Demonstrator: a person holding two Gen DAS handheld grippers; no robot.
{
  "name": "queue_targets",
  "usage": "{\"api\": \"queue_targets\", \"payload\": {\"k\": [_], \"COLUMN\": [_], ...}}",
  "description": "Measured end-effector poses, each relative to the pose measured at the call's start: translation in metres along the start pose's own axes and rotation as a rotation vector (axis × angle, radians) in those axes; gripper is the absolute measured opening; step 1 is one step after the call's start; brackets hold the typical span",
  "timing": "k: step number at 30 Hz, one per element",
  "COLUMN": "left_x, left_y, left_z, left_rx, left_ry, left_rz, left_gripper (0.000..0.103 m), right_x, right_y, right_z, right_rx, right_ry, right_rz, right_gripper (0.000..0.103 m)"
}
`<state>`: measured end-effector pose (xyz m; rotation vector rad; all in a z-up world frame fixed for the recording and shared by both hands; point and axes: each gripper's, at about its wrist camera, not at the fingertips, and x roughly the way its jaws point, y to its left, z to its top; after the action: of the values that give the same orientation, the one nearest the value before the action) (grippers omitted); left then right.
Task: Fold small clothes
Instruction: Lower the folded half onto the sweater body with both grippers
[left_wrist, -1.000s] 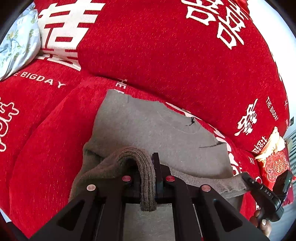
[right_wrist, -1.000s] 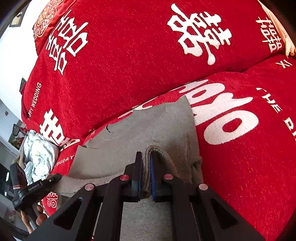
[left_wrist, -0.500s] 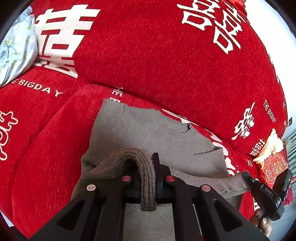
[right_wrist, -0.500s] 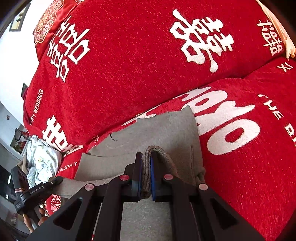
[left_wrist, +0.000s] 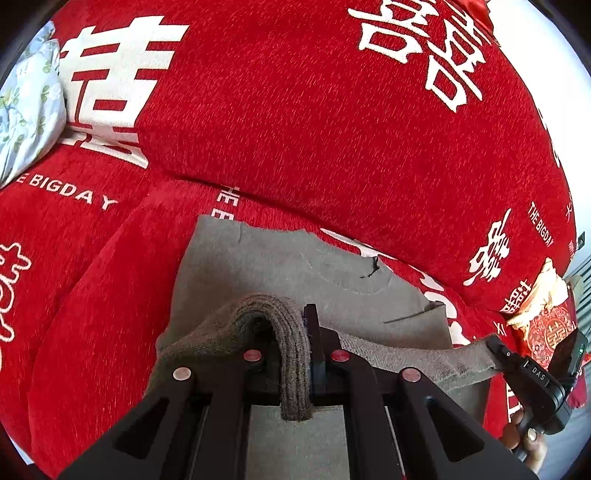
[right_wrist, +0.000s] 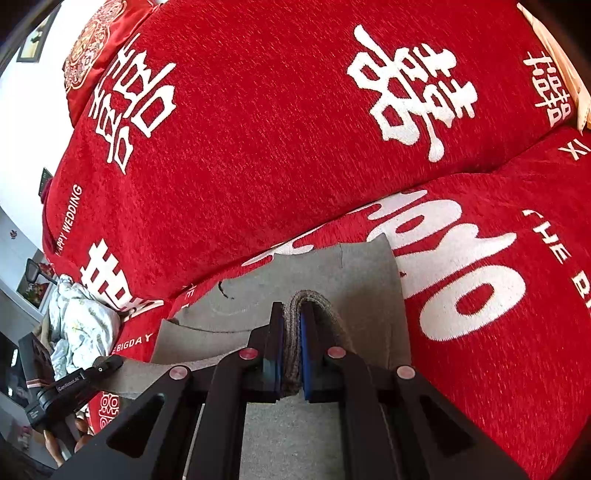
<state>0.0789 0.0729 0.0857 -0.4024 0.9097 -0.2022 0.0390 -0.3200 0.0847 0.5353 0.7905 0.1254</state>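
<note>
Grey knitted fabric of a small sweater (left_wrist: 295, 273) lies on the red sofa cover (left_wrist: 295, 110), with the neck side toward the back cushion. My left claw (left_wrist: 295, 354) is clenched on one corner of the ribbed hem (left_wrist: 293, 369), and my right claw (right_wrist: 291, 350) is clenched on the other corner, so the hem edge hangs stretched between them above the flat part of the sweater. I judge that I am carrying the hem toward the neck for a fold. One claw could advance more than the other, and then the fold would lie crooked. The thick rib could also slide out of the pads if I pull the hem too tight.
</note>
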Motion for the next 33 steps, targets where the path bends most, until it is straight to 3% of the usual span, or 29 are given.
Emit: {"api": "queue_targets", "payload": {"k": [14, 33], "left_x": [0.023, 0.095], "left_y": [0.000, 0.011], "left_z": [0.018, 0.038], "left_rx": [0.003, -0.014], "left_ry": [0.018, 0.121], "left_rz": [0.006, 0.047], "left_gripper": [0.008, 0.008], "right_x": [0.026, 0.089], "right_y": [0.000, -0.025], "right_z": [0.019, 0.032], "right_rx": [0.001, 0.044], "right_ry": [0.013, 0.088], "right_rz": [-0.026, -0.099], "right_gripper": [0.008, 0.008]}}
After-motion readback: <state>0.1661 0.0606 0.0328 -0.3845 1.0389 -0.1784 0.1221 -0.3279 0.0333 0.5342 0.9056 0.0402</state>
